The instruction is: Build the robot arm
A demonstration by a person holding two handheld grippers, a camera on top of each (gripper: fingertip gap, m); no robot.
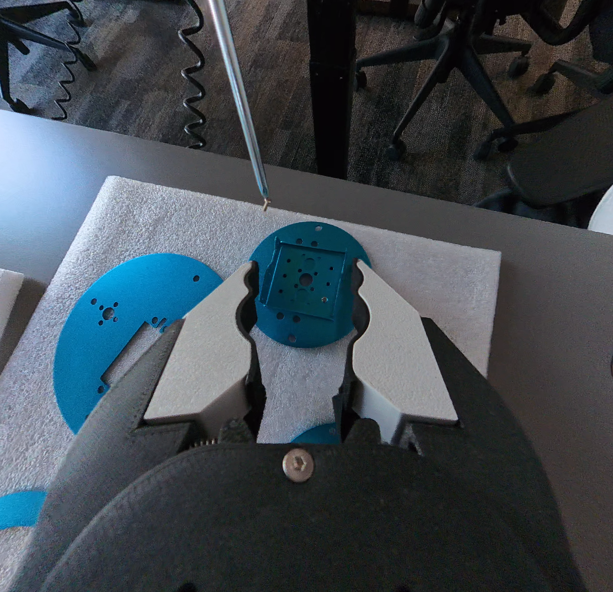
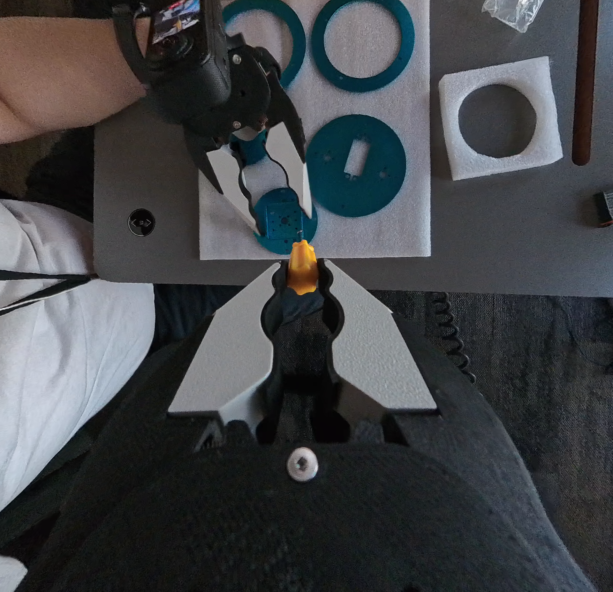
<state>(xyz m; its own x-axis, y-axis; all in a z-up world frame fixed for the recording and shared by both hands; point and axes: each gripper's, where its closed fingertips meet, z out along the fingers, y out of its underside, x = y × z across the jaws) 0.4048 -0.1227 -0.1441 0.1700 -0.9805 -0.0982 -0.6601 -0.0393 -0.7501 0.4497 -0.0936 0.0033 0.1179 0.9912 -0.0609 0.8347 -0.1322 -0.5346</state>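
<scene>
here the left gripper (image 1: 303, 267) fingers (image 1: 232, 297) straddle the square bracket (image 1: 300, 282), tilted down.

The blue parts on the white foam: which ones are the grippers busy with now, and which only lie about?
In use:
- small blue disc with the square bracket, between the open left gripper fingers
- screwdriver, held by the right gripper, a small screw at its tip

Lying about:
- two blue rings
- large blue disc
- foam square with a round hole
- plastic bag
</scene>
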